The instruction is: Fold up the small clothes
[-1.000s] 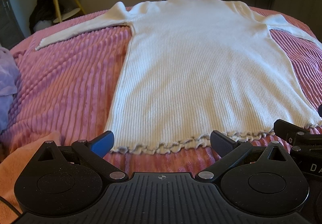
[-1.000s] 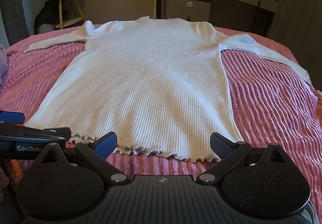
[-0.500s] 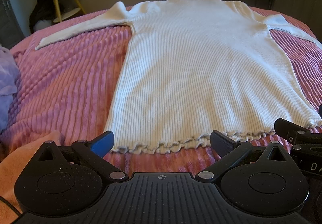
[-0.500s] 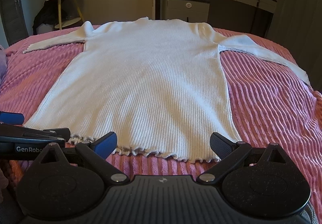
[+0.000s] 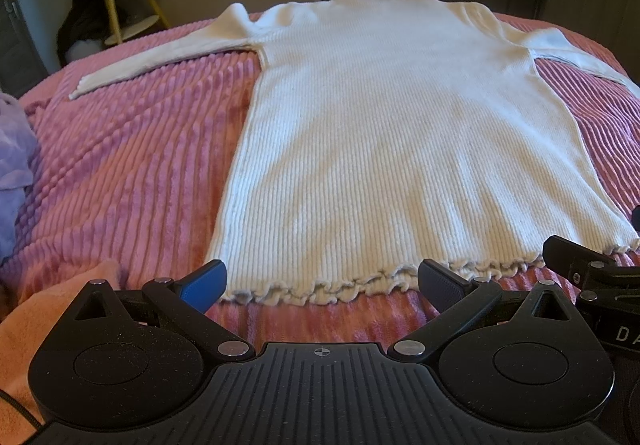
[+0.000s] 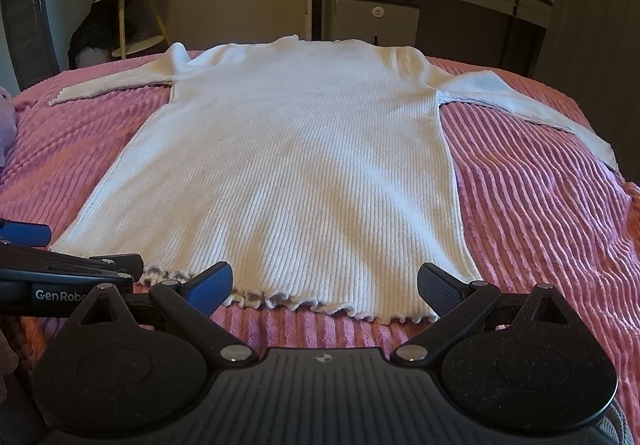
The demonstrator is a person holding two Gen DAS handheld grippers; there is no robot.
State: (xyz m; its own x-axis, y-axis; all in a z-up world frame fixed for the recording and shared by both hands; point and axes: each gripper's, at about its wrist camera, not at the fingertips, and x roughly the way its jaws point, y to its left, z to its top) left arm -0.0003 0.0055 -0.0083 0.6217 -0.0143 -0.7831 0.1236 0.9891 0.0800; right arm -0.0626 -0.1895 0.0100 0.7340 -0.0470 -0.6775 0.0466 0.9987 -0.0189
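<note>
Nothing has moved: the white sweater [image 5: 400, 149] lies flat mid-frame on the pink blanket [image 5: 120, 173], the left gripper [image 5: 320, 283] and right gripper [image 6: 325, 287] wide open, empty; a thin pinch of the frilly hem [image 6: 304, 303] could slip.

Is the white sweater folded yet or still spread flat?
Spread flat: the white sweater lies full length on the pink bedspread, both sleeves out.

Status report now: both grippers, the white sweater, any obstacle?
Left gripper open, empty, at the ruffled hem. Right gripper open, empty, at the same hem. White sweater flat on the pink bedspread, sleeves spread, unfolded. Nothing on it.
</note>
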